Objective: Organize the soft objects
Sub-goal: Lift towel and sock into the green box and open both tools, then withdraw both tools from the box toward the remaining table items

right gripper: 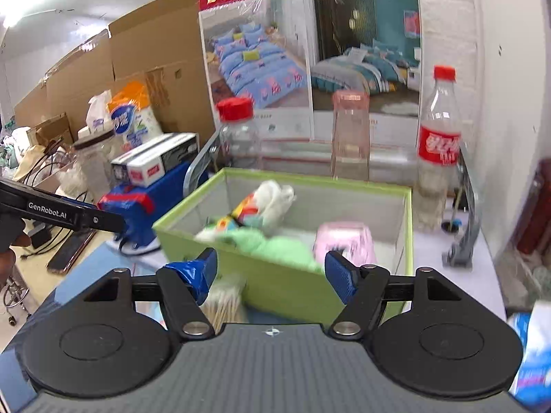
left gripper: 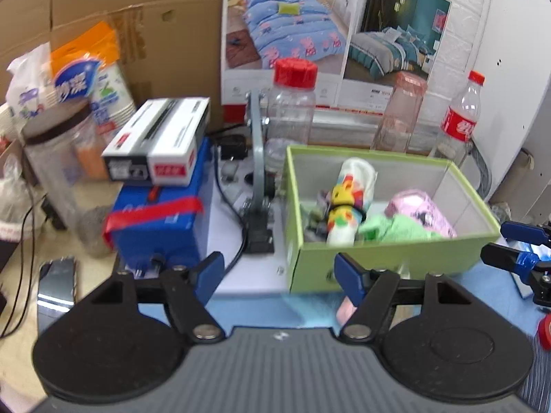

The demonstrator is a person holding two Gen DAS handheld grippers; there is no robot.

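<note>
A green box (left gripper: pixel 378 258) (right gripper: pixel 275 285) stands on the table just beyond both grippers. Inside lie a white roll with a colourful print (left gripper: pixel 351 199) (right gripper: pixel 265 203), a green cloth (left gripper: pixel 396 229) (right gripper: pixel 272 244) and a pink roll (left gripper: pixel 422 210) (right gripper: pixel 344 244). My left gripper (left gripper: pixel 280 277) is open and holds nothing, in front of the box's near left corner. My right gripper (right gripper: pixel 272 273) is open too, at the box's near wall; it also shows at the right edge of the left wrist view (left gripper: pixel 509 244). A pink soft thing (left gripper: pixel 346 311) peeks from under the left gripper's right finger.
Behind the box stand a red-capped clear jar (left gripper: pixel 292 110) (right gripper: pixel 239 137), a pink tumbler (left gripper: pixel 401 113) (right gripper: pixel 351 137) and a cola bottle (left gripper: pixel 461 117) (right gripper: pixel 439 141). A blue box topped with cartons (left gripper: pixel 162 206) (right gripper: pixel 151 186) sits left. Cotton swabs (right gripper: pixel 224 304) lie near the right gripper.
</note>
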